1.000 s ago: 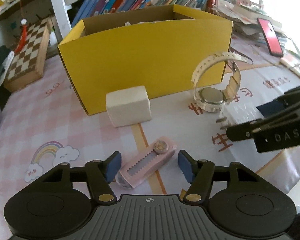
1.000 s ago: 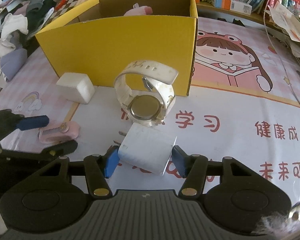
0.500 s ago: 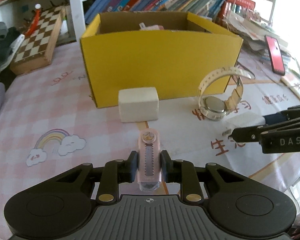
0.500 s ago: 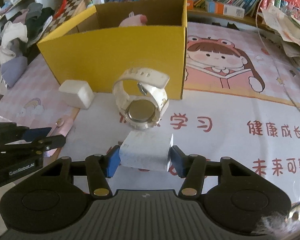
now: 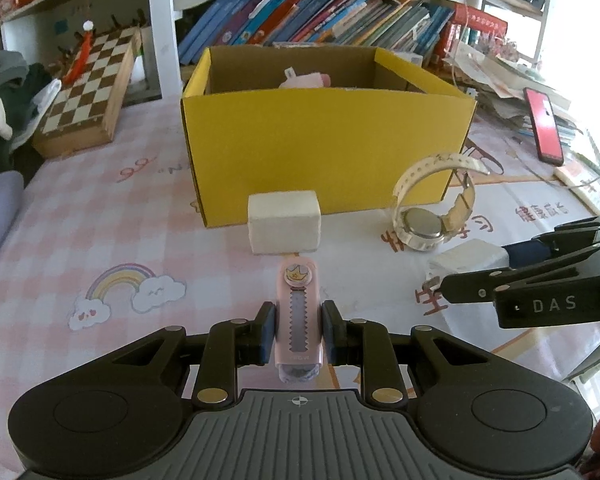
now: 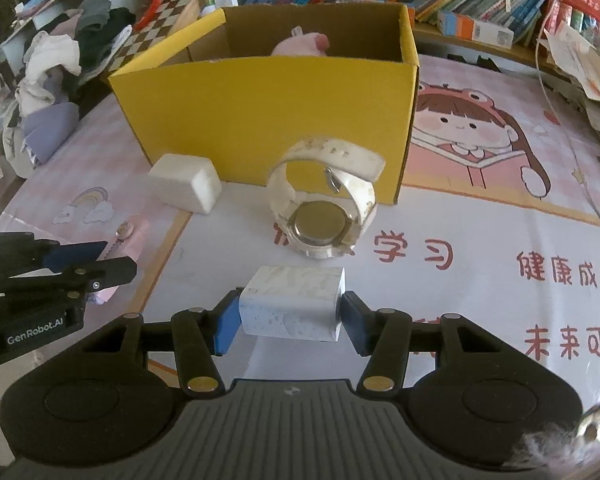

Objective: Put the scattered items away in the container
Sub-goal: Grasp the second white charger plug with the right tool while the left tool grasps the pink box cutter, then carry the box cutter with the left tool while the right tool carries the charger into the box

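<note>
My left gripper (image 5: 299, 332) is shut on a pink utility knife (image 5: 298, 316) and holds it just above the table mat. My right gripper (image 6: 290, 320) is shut on a white charger block (image 6: 292, 304), also lifted off the mat. The yellow cardboard box (image 5: 324, 152) stands behind them with a pink item (image 5: 304, 80) inside. A white eraser block (image 5: 284, 222) lies in front of the box's left part. A white wristwatch (image 5: 432, 216) rests on its face in front of the box's right corner, strap arching up. From the right wrist view the box (image 6: 268, 108), eraser (image 6: 186, 182) and watch (image 6: 324, 208) lie ahead.
A wooden chessboard (image 5: 84, 96) leans at the back left beside a pile of clothes (image 5: 4, 100). Rows of books (image 5: 320, 20) fill the shelf behind the box. A red phone (image 5: 546, 126) lies on papers at the right. The mat shows cartoon prints.
My left gripper closed on the pink knife, turned it lengthwise between the fingers and lifted it. My right gripper tightened on the charger block and raised it slightly.
</note>
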The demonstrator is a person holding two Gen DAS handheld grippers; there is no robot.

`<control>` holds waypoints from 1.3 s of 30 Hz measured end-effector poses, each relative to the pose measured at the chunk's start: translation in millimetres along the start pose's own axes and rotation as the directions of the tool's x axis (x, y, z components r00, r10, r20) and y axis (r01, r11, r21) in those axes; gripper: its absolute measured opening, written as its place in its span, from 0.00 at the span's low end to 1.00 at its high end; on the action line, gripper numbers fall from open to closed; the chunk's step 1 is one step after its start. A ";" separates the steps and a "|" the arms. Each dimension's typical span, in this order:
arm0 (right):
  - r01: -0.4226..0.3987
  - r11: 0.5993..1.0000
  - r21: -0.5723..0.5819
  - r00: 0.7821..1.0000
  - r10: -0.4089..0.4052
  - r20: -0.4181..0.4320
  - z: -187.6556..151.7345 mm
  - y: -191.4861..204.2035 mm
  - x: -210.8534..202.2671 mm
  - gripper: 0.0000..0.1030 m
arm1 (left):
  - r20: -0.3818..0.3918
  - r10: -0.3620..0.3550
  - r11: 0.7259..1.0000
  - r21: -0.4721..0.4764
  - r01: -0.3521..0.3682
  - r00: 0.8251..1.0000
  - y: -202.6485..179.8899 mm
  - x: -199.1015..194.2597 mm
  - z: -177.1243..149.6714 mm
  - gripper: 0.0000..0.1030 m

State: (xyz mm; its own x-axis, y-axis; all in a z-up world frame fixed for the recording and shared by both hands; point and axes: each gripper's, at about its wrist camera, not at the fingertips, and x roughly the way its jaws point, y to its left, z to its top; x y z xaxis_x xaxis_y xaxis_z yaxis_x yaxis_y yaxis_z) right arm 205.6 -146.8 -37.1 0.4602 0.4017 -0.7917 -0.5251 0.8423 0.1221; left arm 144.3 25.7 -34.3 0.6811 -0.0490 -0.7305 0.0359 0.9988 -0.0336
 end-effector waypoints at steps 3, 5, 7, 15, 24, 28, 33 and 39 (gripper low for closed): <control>-0.001 1.000 -0.001 1.000 0.001 0.008 0.0 1.1 -2.8 0.50 | 0.007 -0.002 1.000 0.007 0.002 1.000 -1.5 -3.0 -0.6 0.22; 0.000 1.000 0.000 1.000 0.000 0.009 -0.4 1.3 -3.4 0.50 | 0.008 -0.002 1.000 0.007 0.002 1.000 -2.2 -4.6 -1.5 0.22; 0.002 1.000 -0.001 1.000 -0.002 0.013 -1.0 1.8 -5.9 0.50 | 0.018 -0.002 1.000 0.007 0.002 1.000 -3.4 -8.5 -0.6 0.22; -0.024 0.999 -0.032 0.986 0.029 0.162 21.0 4.2 -45.4 0.50 | 0.180 -0.008 0.999 0.041 0.000 0.984 -9.2 -47.4 27.5 0.22; -0.036 0.997 -0.066 0.943 0.056 0.328 82.9 -7.3 -79.5 0.50 | 0.349 0.004 0.998 0.060 -0.026 0.937 -2.8 -67.9 84.9 0.22; -0.010 0.996 -0.092 0.931 0.042 0.363 115.4 -19.0 -77.9 0.50 | 0.381 0.011 0.997 0.068 -0.040 0.925 1.6 -61.1 112.7 0.22; 0.005 0.980 -0.198 0.948 0.059 0.312 152.2 -25.5 -61.2 0.50 | 0.379 0.009 0.992 0.111 -0.055 0.925 1.8 -44.8 139.1 0.22; 0.014 0.937 -0.349 0.968 0.076 0.241 182.2 -22.2 -24.2 0.50 | 0.265 -0.006 0.986 0.164 -0.039 0.964 4.9 -3.1 159.6 0.22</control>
State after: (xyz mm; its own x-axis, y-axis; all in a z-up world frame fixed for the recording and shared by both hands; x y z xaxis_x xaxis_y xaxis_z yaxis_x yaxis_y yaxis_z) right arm 336.5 -109.7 88.4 0.5782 0.5390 -0.6125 -0.7353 0.6695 -0.1050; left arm 259.1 30.2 76.6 0.8504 -0.0546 -0.5233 0.1293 0.9858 0.1074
